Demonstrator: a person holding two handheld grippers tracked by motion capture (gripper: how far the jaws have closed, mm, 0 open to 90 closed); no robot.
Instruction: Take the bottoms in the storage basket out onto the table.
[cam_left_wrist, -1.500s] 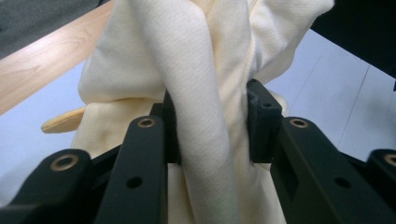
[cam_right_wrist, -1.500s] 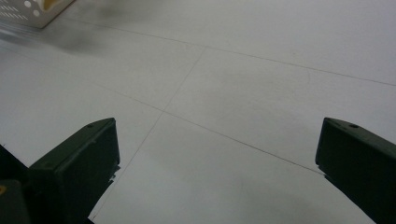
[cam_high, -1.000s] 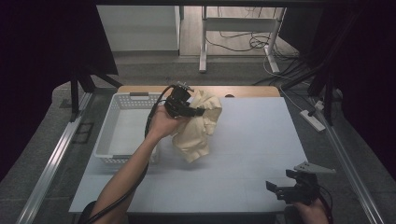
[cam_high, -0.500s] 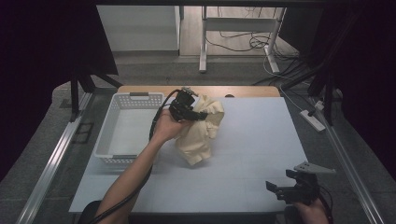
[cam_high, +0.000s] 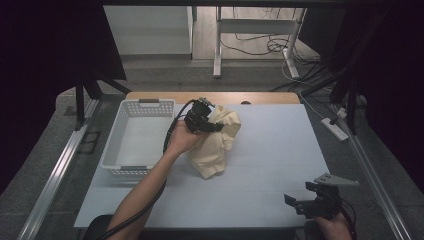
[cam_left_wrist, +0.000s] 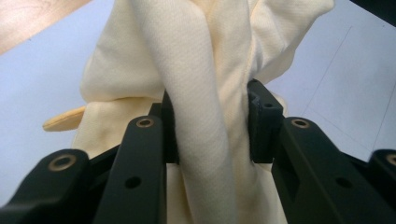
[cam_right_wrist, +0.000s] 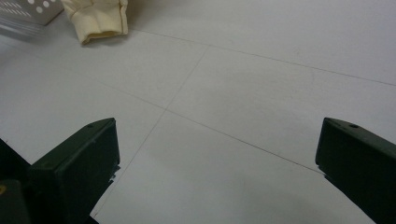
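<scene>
So, left to right in the high view: white basket (cam_high: 137, 137) at 9 o'clock on the table (cam_high: 280, 150), nothing visible inside it. Just right of it, the left tongs (cam_high: 212, 126) are clamped on a bunched fold of the cream garment (cam_high: 216, 145). The left gripper view shows the jaws pinching a thick twisted ridge of the cloth (cam_left_wrist: 201, 93), not fully closed because of the fabric bulk. The garment sits near table centre, slightly toward 11 o'clock; its top is lifted and its lower end drapes onto the table. In the right gripper view a cuff-like end (cam_right_wrist: 98, 21) lies flat at 11 o'clock, beside the basket corner (cam_right_wrist: 28, 11).

Right tongs (cam_high: 310, 202) are at 5 o'clock near the front edge, jaws wide apart, holding nothing, well apart from the garment.

Step in hand, as I read it: lifting the garment, probably toward the basket. To do it well:
- Lift high enough that the trailing end clears the basket rim before moving toward 9 o'clock.
- The grip is on one fold; a slow carry should limit slipping.
- Bring the right tongs in to catch the hanging end if it drags.
- Release low over the middle of the basket, so nothing hangs over the wall.

No brands, labels or readable writing on the garment, basket or tongs.
</scene>
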